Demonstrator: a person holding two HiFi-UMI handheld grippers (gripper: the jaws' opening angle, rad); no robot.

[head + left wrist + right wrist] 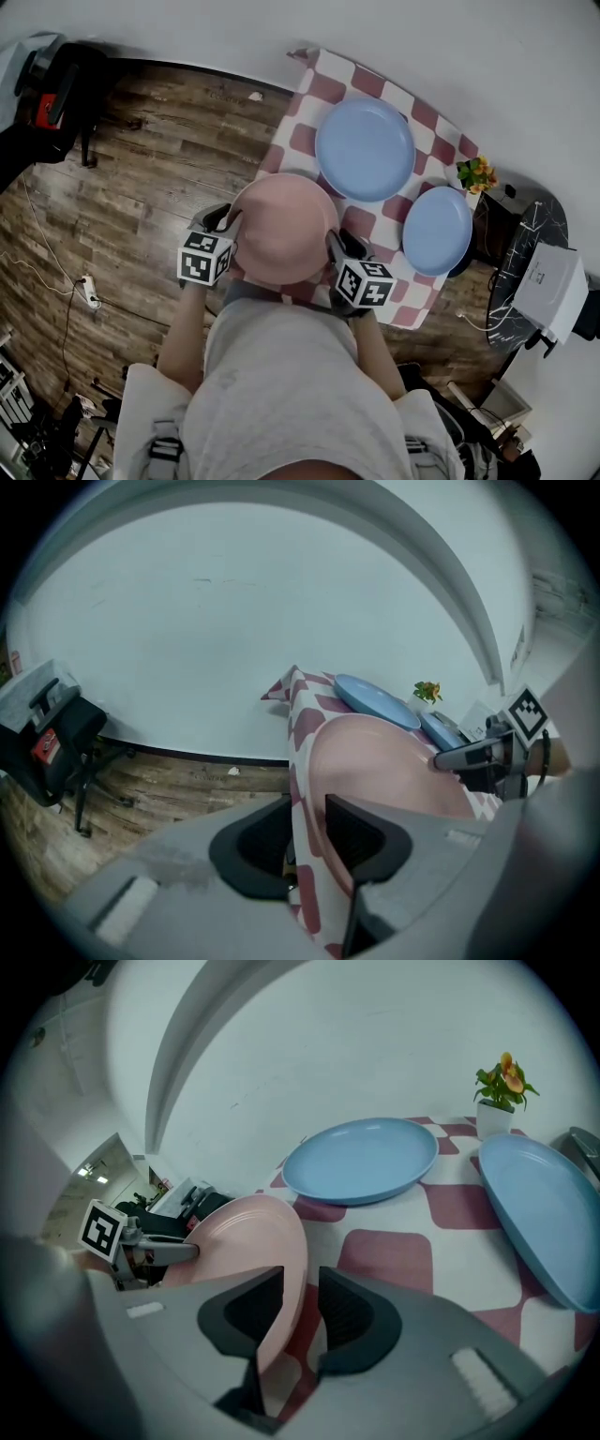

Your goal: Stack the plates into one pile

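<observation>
Pink plate (284,228) rims sit between parted jaws of left gripper (305,829) and right gripper (300,1302).

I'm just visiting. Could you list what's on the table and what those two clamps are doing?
Surface: red-and-white checked tablecloth
Plates: pink plate at the near edge; large blue plate and smaller blue plate beyond, all separate
Other: potted plant beside the smaller blue plate
Left hand-held gripper: open, pink plate's rim between its jaws
Right hand-held gripper: open, opposite rim between its jaws
Pile: not yet started
</observation>
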